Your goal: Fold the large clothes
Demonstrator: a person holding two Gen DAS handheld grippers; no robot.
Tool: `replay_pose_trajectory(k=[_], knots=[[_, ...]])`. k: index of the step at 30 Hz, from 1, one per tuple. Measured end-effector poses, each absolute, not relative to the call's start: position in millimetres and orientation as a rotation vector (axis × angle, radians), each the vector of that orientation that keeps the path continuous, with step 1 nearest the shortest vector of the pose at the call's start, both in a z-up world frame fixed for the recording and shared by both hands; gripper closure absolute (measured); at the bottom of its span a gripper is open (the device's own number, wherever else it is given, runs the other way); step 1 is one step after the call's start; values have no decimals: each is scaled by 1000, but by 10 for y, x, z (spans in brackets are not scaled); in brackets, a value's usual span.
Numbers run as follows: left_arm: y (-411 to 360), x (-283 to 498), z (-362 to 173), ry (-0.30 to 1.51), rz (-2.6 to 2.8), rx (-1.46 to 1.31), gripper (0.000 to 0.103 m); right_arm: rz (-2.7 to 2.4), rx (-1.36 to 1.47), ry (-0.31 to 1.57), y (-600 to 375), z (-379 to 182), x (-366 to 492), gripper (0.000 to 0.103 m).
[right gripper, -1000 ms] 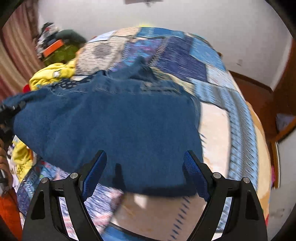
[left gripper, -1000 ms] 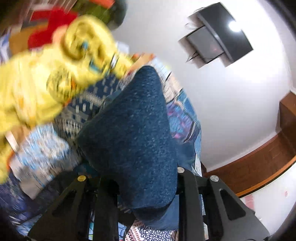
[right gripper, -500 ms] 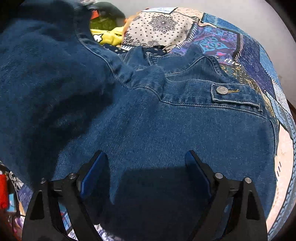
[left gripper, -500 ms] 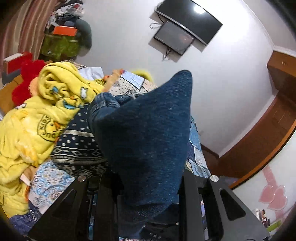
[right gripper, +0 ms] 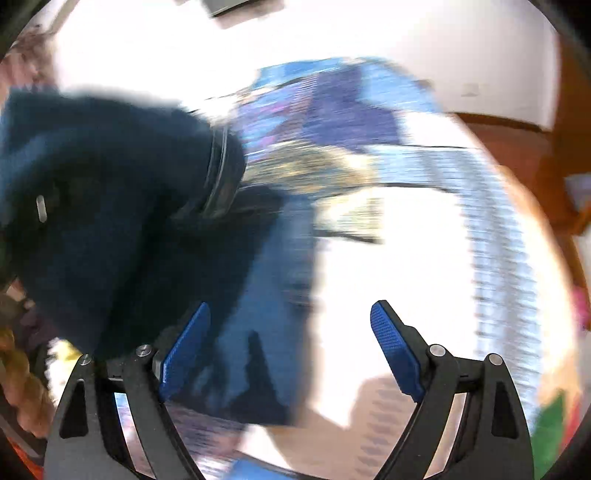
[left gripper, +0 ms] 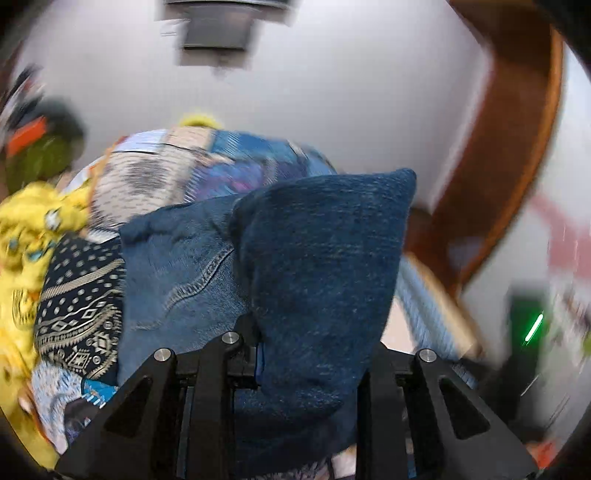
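Observation:
A dark blue denim jacket (left gripper: 325, 266) fills the middle of the left wrist view. My left gripper (left gripper: 306, 354) is shut on a thick fold of it and holds it up off the bed; the fingertips are hidden by the cloth. In the blurred right wrist view the same jacket (right gripper: 110, 206) hangs at the left and trails onto the patchwork bedspread (right gripper: 424, 229). My right gripper (right gripper: 288, 332) is open and empty, its blue pads (right gripper: 391, 343) wide apart, with the jacket's edge by the left pad.
A yellow printed blanket (left gripper: 26, 236) and a dark patterned cloth (left gripper: 81, 310) lie at the left of the bed. A wall-mounted screen (left gripper: 218, 33) hangs on the white wall. Wooden furniture (left gripper: 509, 155) stands to the right of the bed.
My left gripper has swung right with the jacket fold still held. My right gripper has pulled back from over the jacket to above the bedspread. Both views are now motion-blurred.

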State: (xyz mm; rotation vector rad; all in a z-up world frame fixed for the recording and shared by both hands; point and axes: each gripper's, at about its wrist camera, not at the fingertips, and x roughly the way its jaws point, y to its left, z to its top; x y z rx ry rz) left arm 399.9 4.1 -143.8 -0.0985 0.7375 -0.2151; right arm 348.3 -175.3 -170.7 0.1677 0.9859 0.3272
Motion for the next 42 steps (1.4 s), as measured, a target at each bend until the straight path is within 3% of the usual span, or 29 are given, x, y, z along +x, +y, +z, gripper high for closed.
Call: replay_pose_trajectory(k=[5,11,13,15,20,22,24,29,37,42], knots=[[-386,3834,-2060,875,-258,121,79,220,210,1022,-2337,-1806,3325,16],[-354,3586,-2232,927,-295,201,67,190,203,1022,-2634,-1796,3042,16],[-328,3520,-2172,943,-349,174,49,198,211,1019,-2684,-1764,3049,16],[-343,3413,-2104,964,-407,152,39,209,211,1006,-2666,-1681,3037,16],[-163,3179,-1833,941,-400,103,28,279,187,932,-2449,-1438,2975,16],[-1,3142,-1709,899,-347,85,12,319,169,897,-2319,-1324,2941,16],[175,3099,-1590,839,-276,81,5,362,147,867,-2144,-1222,2919,16],[647,3192,-1470,765,-75,106,1,421,107,842,-1736,-1207,2963,8],[1053,3517,-1991,929,23,66,1,441,67,965,-1351,-1716,3204,8],[1161,3397,-2183,917,-14,-14,0,427,148,1057,-1630,-2057,3220,7]])
